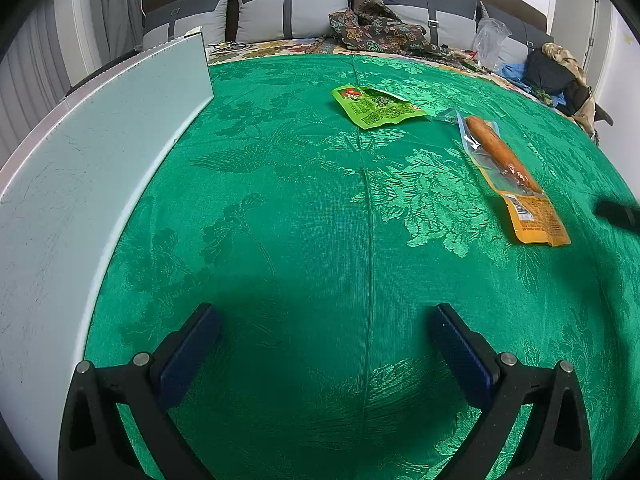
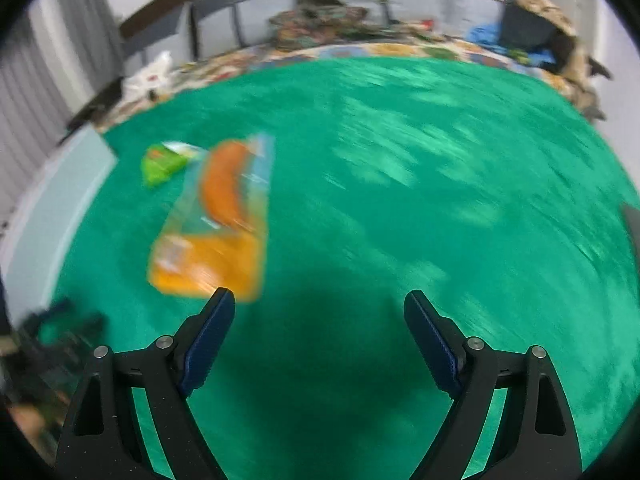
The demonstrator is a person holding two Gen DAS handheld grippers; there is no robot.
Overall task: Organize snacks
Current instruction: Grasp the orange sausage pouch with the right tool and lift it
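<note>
Ahead-left of the wide-open, empty right hand-held gripper, the sausage packet lies lengthwise, farther from the equally wide, empty left hand-held gripper.

No legible text on the green packet or orange sausage packet; print too small.

Light: you have bright, even indoor lighting | Glare: sheen patches on the green damask tablecloth | Shadow: a soft dark patch sits ahead of each gripper | Left view: sharp | Right view: heavily motion-blurred | Edges: fisheye bending, black vignette corners.
</note>
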